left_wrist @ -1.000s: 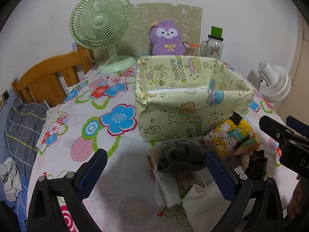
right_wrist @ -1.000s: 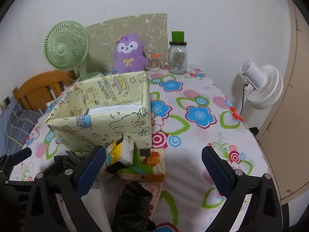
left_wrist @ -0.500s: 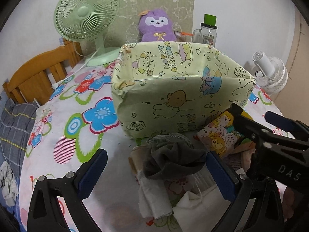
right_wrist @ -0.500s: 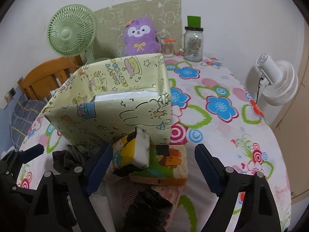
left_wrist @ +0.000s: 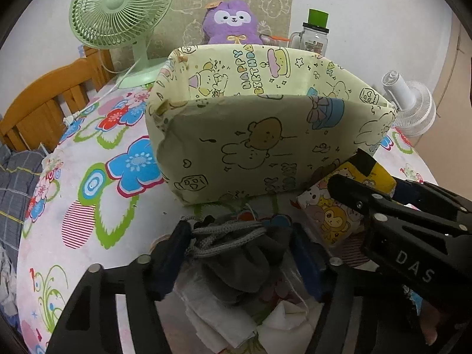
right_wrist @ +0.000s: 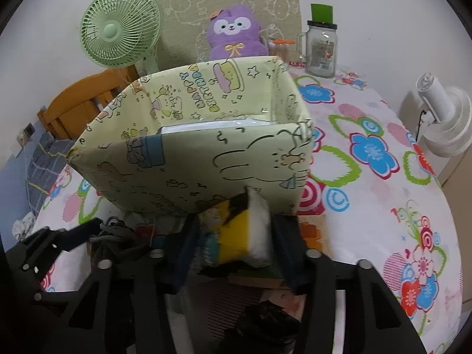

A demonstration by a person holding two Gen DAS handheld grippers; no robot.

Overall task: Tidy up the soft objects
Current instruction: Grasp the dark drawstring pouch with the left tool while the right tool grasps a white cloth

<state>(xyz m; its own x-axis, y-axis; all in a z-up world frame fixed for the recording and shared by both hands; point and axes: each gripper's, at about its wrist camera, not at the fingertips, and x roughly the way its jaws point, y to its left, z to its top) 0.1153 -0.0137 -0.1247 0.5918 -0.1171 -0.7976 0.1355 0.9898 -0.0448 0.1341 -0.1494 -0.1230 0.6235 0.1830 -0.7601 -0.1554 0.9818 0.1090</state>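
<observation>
Both grabbers just squeezed shut: my left gripper (left_wrist: 239, 250) pinches the gray sock (left_wrist: 244, 253), my right gripper (right_wrist: 236, 236) the yellow pack (right_wrist: 242, 236). Next, the box (right_wrist: 191, 165).

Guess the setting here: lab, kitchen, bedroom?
Most likely a home bedroom or living space, not a lab. A floral tablecloth covers the table, a purple plush toy and green desk fan stand at its back, and a wooden bed frame sits alongside.

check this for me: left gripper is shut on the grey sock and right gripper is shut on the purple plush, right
Not quite. The right gripper is shut on the yellow cartoon pouch, as the right wrist view shows; the purple plush sits behind the box. The left gripper does grip the grey sock.
</observation>
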